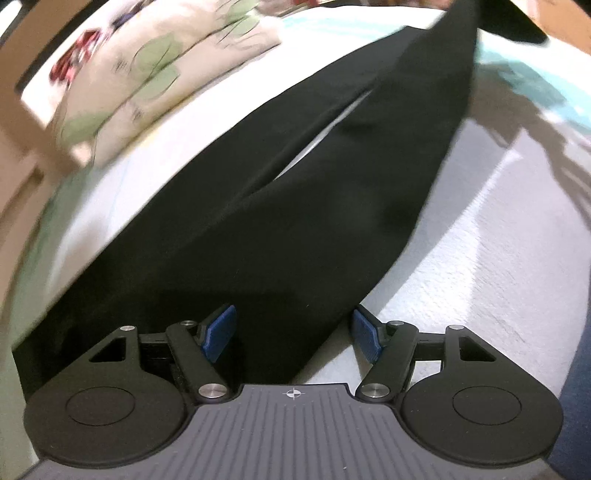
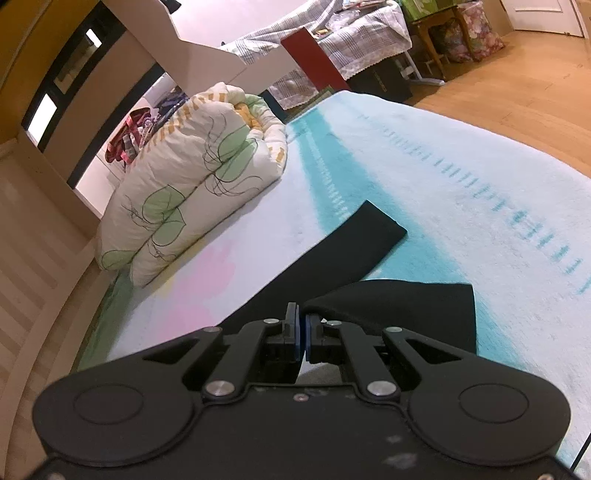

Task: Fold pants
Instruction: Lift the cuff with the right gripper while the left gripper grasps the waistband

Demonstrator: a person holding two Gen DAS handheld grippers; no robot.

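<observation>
Black pants [image 1: 280, 206] lie spread on the bed's pale blanket [image 1: 480, 266], two legs running away up the left wrist view with a slit of blanket between them. My left gripper [image 1: 291, 326] hovers open over the near end of the pants, its blue pads [image 1: 218, 326] well apart, black cloth lying below the gap. In the right wrist view my right gripper [image 2: 301, 325] is shut on a lifted edge of the black pants [image 2: 391, 306]. One leg end [image 2: 369, 232] lies flat on the blanket beyond it.
A rolled quilt [image 2: 192, 192] with green leaf print sits at the bed's far left. The blanket [image 2: 461, 192] has teal stripes. Beyond the bed are wooden floor [image 2: 517, 96], a red board and a cloth-covered table [image 2: 354, 33].
</observation>
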